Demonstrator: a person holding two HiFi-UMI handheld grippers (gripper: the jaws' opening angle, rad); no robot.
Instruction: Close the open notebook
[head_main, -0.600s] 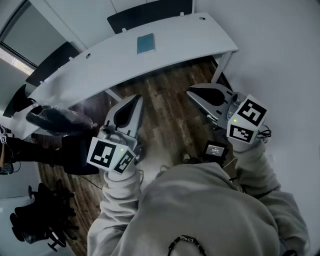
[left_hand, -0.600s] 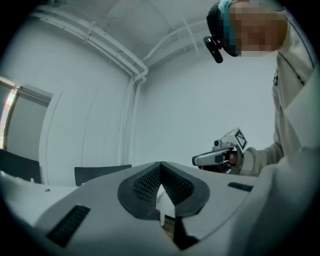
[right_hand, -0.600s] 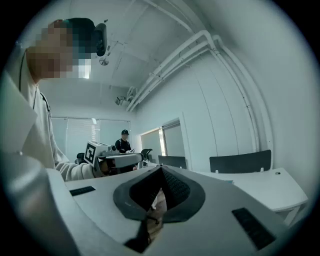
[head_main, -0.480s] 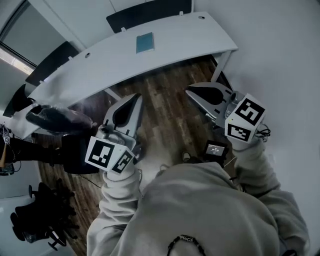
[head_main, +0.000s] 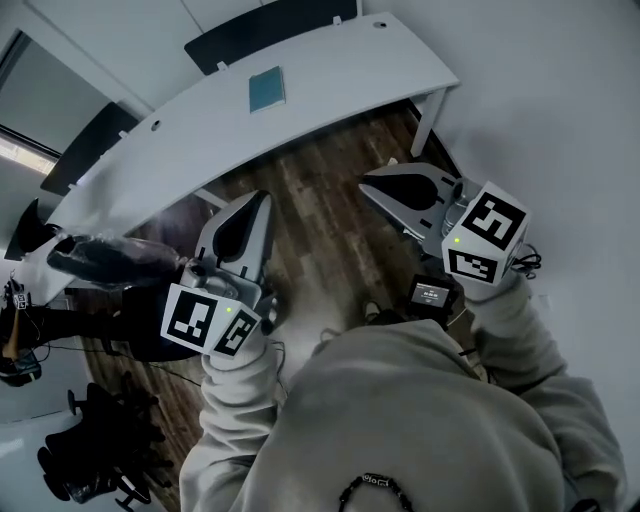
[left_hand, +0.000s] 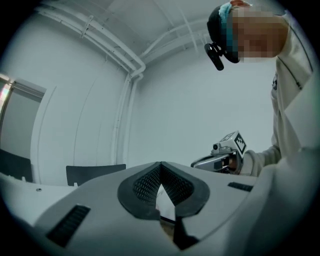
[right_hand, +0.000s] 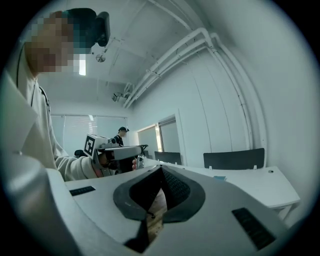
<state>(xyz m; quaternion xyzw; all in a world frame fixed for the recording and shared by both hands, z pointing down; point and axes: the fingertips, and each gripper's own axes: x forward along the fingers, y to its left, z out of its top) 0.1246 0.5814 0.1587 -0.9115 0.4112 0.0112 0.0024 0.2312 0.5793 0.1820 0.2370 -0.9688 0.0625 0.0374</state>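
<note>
1. Since the earlier frames the whole head view has slid left: the white worktop (head_main: 340, 70) and the notebook (head_main: 266, 89) on it sit further left in the picture, and both grippers have shifted slightly the same way while keeping the same pose toward each other
2. The notebook lies flat on the worktop with its teal cover up and no pages showing, so it appears closed; it is alone on that stretch of the surface, well apart from both grippers
3. The left gripper (head_main: 264, 196) is held out over the wood-plank floor (head_main: 320, 190), short of the worktop's near edge and pointing toward it; its own view shows the 2 jaws brought together at the tips with nothing between them
4. The right gripper (head_main: 366, 184) is held beside it at about the same height, its tips turned inward toward the left one; its jaws are likewise pressed together and hold nothing
5. Grey sleeves (head_main: 520, 340) cover both arms, and a small device with a lit screen (head_main: 431, 294) shows below the right gripper
6. Dark chairs (head_main: 270, 28) stand behind the worktop against the white wall
7. In the right gripper view a second person (right_hand: 120, 135) stands far off near the windows
</note>
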